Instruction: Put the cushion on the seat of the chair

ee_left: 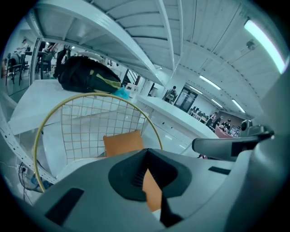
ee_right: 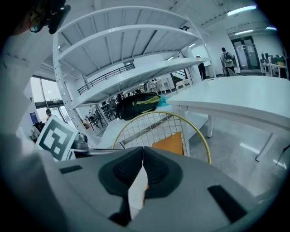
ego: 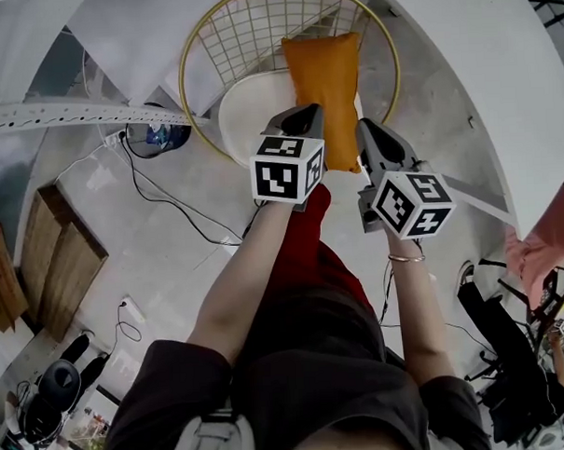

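Head view: cushion pinched at its near end by both grippers, over the chair

Orange cushion (ego: 324, 68) hangs in front of the person, above the round chair (ego: 197, 74) with the gold rim. Its long axis runs straight away from the person, near end at the grippers, far end pointing at the wire back (ego: 245, 30). One broad face is turned up toward the camera. It lies over the right part of the white seat (ego: 240, 119). Whether the far end touches seat or mesh: cannot tell.

Left gripper (ego: 307, 111) is at the near left corner of the cushion and right gripper (ego: 363, 124) is at the near right corner. The two are side by side and close together, both angled downward.

Left gripper view: jaws pressed together, with a fold of orange fabric clamped between the pads. The rest of the cushion stretches forward beyond the tips, toward the mesh.

Right gripper view: jaws pressed together on a thin pale strip with an orange edge, so the cushion's edge is pinched here too. The cushion body shows ahead and slightly right of the tips.

A black backpack (ee_left: 86, 77) sits on the white table (ee_left: 36, 102) behind the chair
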`<state>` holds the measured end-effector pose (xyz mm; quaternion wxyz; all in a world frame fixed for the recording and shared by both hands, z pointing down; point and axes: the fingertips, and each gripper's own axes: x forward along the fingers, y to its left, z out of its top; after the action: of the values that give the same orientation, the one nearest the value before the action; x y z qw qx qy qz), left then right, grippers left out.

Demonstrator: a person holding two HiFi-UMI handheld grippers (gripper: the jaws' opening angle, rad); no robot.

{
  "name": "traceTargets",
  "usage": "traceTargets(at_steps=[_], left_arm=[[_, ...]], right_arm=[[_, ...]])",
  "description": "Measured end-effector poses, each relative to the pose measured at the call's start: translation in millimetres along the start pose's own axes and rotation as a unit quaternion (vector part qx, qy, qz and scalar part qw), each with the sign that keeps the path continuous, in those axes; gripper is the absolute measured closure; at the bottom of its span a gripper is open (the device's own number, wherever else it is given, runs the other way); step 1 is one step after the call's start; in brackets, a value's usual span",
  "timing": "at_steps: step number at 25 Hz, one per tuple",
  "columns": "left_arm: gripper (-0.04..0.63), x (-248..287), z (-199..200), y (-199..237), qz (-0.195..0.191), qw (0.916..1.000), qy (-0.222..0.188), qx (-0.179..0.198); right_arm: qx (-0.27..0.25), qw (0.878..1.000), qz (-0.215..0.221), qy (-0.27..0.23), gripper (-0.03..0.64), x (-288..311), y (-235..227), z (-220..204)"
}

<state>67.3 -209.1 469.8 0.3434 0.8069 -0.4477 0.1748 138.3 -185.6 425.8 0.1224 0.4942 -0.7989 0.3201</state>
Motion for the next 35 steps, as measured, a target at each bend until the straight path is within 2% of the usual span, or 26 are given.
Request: traceTargets(at_steps=[9, 26, 35], left_arm=[[0.584, -35.4, 25.9, -20.3, -0.016, 0.9977, -0.044, 0.05], [0.584, -89.2, 49.4, -62.1, -0.076, 0.9877, -0.104, 0.089], [0.584, -126.2, 57.7, -80.2, -0.103, 0.9785, -0.139, 0.111]], right_arm=[[-0.015, 0.999, 0.005, -0.046, 0.598, -16.7, 19.3, 15.4], [-0.032, 0.991, 0.001, -0.128, 0.6, -64.5, 50.7, 45.5], [-0.037, 0.987, -0.013, -0.157, 0.6, -96.1, 66.3, 47.9]])
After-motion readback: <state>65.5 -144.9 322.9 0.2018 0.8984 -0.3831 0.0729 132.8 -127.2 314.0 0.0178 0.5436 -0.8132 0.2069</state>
